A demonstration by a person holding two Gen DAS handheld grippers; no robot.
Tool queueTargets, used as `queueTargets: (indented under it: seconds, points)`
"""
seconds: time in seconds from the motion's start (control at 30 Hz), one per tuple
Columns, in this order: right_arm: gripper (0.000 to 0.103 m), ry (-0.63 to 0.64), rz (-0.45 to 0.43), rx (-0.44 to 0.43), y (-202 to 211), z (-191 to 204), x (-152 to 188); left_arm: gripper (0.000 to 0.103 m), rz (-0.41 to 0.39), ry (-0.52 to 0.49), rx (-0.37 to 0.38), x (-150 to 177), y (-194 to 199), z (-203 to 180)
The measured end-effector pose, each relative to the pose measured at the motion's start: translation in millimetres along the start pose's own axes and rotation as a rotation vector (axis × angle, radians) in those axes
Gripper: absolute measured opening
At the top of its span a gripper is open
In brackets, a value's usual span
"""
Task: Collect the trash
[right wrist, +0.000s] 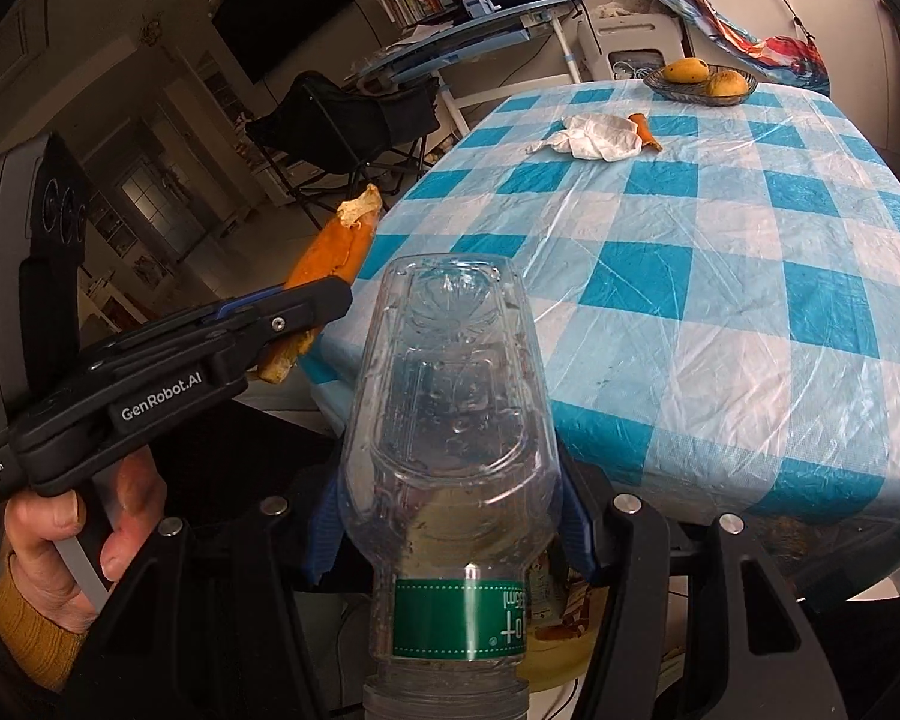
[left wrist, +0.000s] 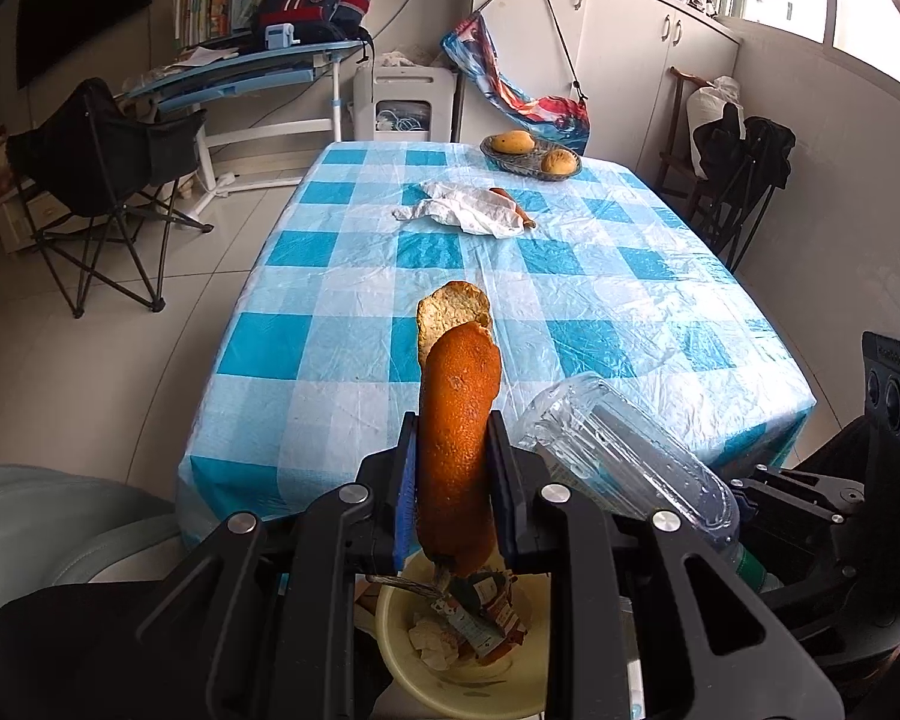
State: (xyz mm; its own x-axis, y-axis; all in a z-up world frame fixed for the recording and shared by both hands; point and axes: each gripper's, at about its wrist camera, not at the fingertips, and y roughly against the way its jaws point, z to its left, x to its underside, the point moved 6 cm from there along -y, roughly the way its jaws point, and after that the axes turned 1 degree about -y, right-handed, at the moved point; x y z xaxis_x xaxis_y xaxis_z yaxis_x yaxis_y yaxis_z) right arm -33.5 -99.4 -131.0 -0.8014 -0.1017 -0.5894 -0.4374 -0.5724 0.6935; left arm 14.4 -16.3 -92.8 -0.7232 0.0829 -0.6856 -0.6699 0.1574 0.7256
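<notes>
My left gripper [left wrist: 453,486] is shut on a long orange peel [left wrist: 457,420], held upright just above a pale yellow trash bin [left wrist: 390,654] that holds wrappers and scraps. The peel also shows in the right wrist view [right wrist: 330,258]. My right gripper [right wrist: 450,516] is shut on a clear plastic bottle [right wrist: 450,420] with a green label, base pointing away, beside the left gripper; it also shows in the left wrist view [left wrist: 618,450]. On the blue checked table [left wrist: 570,312] lie a crumpled white tissue [left wrist: 468,210] and another orange peel piece [left wrist: 513,204].
A wicker basket with two mangoes [left wrist: 531,155] stands at the table's far end. A black folding chair [left wrist: 102,180] and a cluttered desk [left wrist: 240,66] stand to the left, another dark chair [left wrist: 744,168] to the right, white cabinets [left wrist: 600,30] behind.
</notes>
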Motion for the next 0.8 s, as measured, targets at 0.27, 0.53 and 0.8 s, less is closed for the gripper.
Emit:
queueTargets:
  seconds: [0.27, 0.53, 0.8]
  points:
    - [0.065, -0.114, -0.106, 0.058, 35.3, -21.8, 5.2, 0.021, 0.071, -0.066, 0.019, 29.7, -0.6, -21.5]
    - [0.079, -0.199, -0.218, 0.169, 68.3, -36.8, 16.6, 0.037, 0.190, -0.142, 0.055, 68.3, -2.7, -45.0]
    - [0.083, -0.178, -0.179, 0.234, 50.2, -39.9, 19.4, 0.079, 0.036, -0.023, -0.031, 44.0, 14.9, -17.1]
